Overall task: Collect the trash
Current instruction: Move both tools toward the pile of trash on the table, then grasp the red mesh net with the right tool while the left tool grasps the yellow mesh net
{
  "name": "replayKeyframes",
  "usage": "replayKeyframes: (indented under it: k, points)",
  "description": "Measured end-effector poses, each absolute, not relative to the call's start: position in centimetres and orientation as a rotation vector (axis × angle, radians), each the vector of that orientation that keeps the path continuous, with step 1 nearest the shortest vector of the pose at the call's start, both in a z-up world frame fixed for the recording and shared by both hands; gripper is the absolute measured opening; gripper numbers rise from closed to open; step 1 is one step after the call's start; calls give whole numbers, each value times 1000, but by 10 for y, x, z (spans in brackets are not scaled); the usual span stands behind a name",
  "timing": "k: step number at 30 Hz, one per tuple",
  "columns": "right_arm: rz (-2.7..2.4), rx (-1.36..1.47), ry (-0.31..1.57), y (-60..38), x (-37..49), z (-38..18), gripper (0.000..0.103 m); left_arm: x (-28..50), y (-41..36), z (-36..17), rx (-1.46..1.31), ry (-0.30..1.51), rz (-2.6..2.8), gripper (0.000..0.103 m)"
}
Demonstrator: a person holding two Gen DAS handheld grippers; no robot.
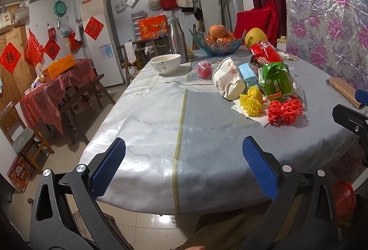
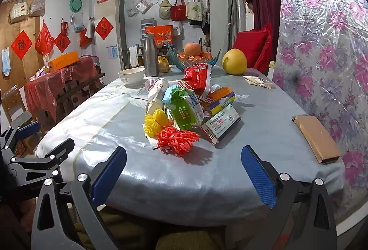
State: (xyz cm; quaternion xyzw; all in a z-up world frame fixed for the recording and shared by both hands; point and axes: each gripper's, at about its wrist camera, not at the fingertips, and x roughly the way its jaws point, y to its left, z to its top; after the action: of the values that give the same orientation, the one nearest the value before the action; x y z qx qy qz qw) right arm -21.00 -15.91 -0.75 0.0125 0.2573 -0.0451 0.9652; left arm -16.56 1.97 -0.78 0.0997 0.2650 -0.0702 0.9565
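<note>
- Left claw: blue pads spread wide, nothing between them, hovering at the near edge of the surface.
- Trash heap sits toward 1 o'clock from the left claw, well apart: red foam net nearest, yellow foam net just left of it on a tissue, green wrapper behind, crushed paper cup and blue mask at 12–1 o'clock.
- Right claw: pads apart, empty, level above the near surface edge.
- From the right claw the red foam net lies at 12 o'clock, near; yellow foam net at 11 o'clock; medicine box at 1 o'clock; red snack bag farther back.
- Brown flat box at 2 o'clock, by the surface edge.
- Bowl, steel bottle, fruit dish, pomelo at the far end.
</note>
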Motion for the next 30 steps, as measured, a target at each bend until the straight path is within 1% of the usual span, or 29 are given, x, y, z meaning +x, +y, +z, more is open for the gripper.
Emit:
replayKeyframes:
  k: [18, 30]
  points:
    - [-104, 51, 559, -171, -200, -23, 98, -148, 12, -27, 201, 619, -160, 97]
    - [-98, 157, 622, -212, -166, -52, 98, -105, 5, -53, 187, 730, -184, 97]
